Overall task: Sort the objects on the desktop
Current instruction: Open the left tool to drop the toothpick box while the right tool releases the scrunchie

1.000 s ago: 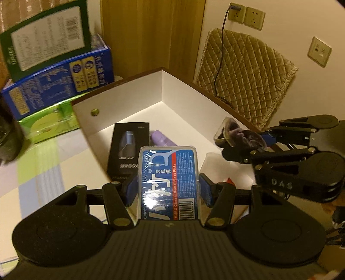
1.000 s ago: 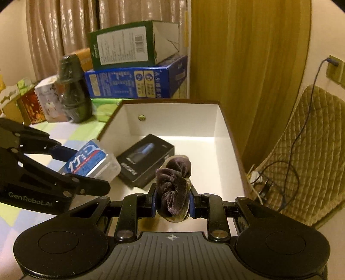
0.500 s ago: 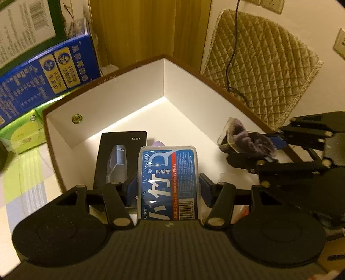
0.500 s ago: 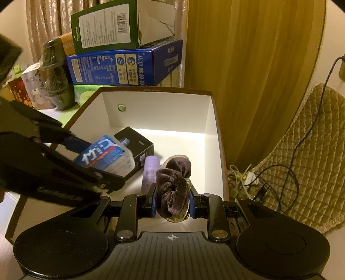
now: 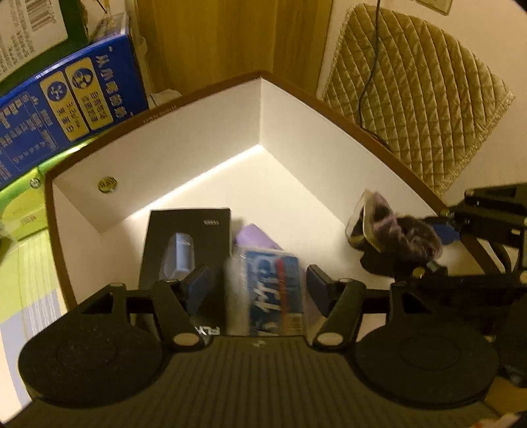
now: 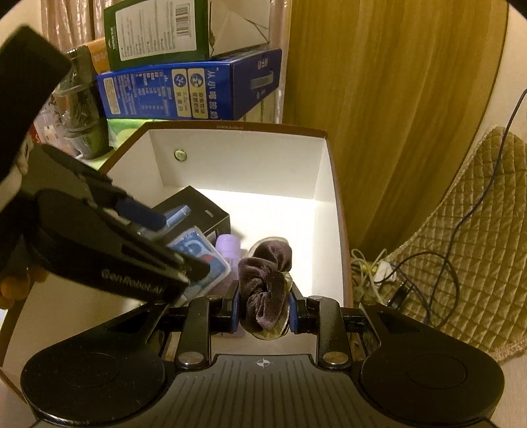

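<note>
Jaws of the left hand-held gripper point(image 5: 255, 283) are opening, pads clear of the blurred blue-labelled clear plastic floss-pick box point(image 5: 273, 291) between them, above the white-lined brown cardboard box point(image 5: 184, 138). Right hand-held gripper point(image 6: 263, 309) is clamped on a dark brown fabric scrunchie point(image 6: 265, 280) over the same box, beside a black carton point(image 6: 194, 210) and lilac tube point(image 6: 227, 247).

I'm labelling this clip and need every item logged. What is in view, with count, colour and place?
storage box: 1, white inside, brown rim, centre
black carton: 1, inside box, left
purple bottle: 1, inside box, beside carton
floss pick case: 1, blue and clear, blurred, between opening left jaws, pads clear of it
scrunchie: 1, dark brown, clamped over box
blue carton: 1, behind box
green carton: 1, atop blue carton
quilted cushion: 1, tan, right
left gripper: 1, black
right gripper: 1, black
</note>
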A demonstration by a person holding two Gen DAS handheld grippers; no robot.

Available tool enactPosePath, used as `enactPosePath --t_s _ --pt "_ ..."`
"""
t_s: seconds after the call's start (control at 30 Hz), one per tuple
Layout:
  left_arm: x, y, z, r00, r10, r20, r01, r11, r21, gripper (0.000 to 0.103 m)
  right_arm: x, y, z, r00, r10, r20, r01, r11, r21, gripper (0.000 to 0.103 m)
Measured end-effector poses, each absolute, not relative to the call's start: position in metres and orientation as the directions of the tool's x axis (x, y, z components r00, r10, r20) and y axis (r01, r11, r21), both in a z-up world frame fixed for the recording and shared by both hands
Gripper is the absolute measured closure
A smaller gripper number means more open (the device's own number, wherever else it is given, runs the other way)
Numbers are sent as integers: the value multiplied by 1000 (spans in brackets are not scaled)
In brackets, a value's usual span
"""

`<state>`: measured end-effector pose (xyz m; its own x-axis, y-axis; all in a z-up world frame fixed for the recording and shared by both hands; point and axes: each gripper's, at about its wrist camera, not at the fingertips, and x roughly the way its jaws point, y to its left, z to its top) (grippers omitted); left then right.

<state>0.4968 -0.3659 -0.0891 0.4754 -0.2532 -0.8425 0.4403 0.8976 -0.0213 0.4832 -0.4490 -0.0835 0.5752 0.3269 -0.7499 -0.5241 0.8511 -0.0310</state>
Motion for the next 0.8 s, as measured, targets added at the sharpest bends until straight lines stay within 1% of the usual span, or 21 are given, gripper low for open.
enactPosePath --t_s 0.33,0.43,0.5,0.53,0.57,0.67,0.8 --pt "502 -355 -85 500 -213 -839 413 910 15 38 492 -439 -92 562 314 -765 -538 842 -50 78" --pt "502 -351 -84 501 -214 -838 407 913 10 35 495 -436 -94 570 303 -764 -543 836 -74 78" --pt "501 -349 -83 505 -211 -837 406 914 15 34 496 -434 -96 581 291 -760 -547 831 -99 62" --pt "500 -348 -82 507 -209 -836 406 914 17 33 495 -434 -97 589 289 -755 -549 828 -112 44" --pt "499 -347 -82 509 -207 -836 404 914 20 31 494 -433 -96 596 293 -747 -558 821 -123 36" --pt "496 -345 -80 513 -207 -833 406 913 24 29 488 -433 -93 611 314 -727 -574 808 -133 32" --pt "490 -343 -76 515 -212 -830 412 911 23 25 483 -436 -92 600 324 -732 -578 808 -116 27"
